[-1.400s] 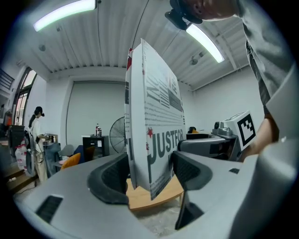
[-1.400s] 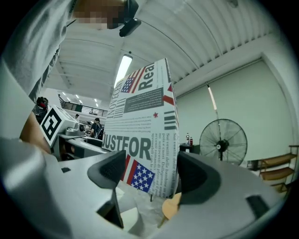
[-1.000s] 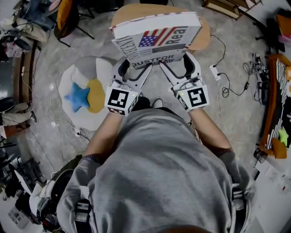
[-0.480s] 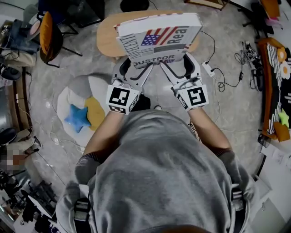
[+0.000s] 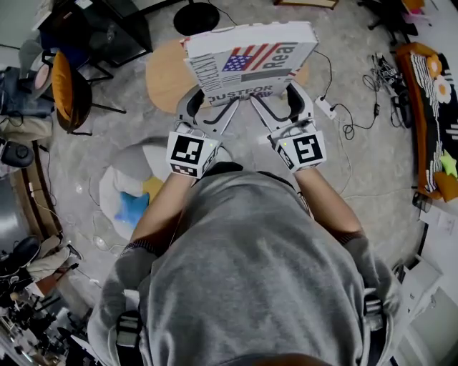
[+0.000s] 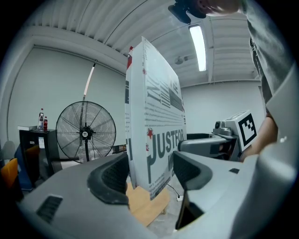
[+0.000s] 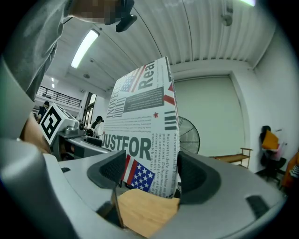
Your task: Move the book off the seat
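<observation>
The book (image 5: 250, 61), a thick white volume printed like a newspaper with a US flag, hangs upright in the air in front of me. My left gripper (image 5: 207, 96) is shut on its lower left edge, my right gripper (image 5: 275, 93) on its lower right edge. Below and behind it is the round wooden seat (image 5: 163, 78), partly hidden by the book. In the left gripper view the book (image 6: 156, 121) stands between the pads of the left gripper (image 6: 149, 175), with the seat (image 6: 145, 207) below. The right gripper view shows the book (image 7: 142, 130) clamped in the right gripper (image 7: 152, 175) above the seat (image 7: 145, 212).
A pale floor cushion with a blue star (image 5: 132, 204) lies at the left. An orange chair (image 5: 64, 89) stands farther left, and a black stool base (image 5: 197, 16) lies beyond the seat. A power strip with cables (image 5: 325, 107) trails right of the seat. A standing fan (image 6: 85, 133) is ahead.
Both grippers keep the same hold on the book. In the head view the seat and the star cushion have slid left and down beneath the book.
</observation>
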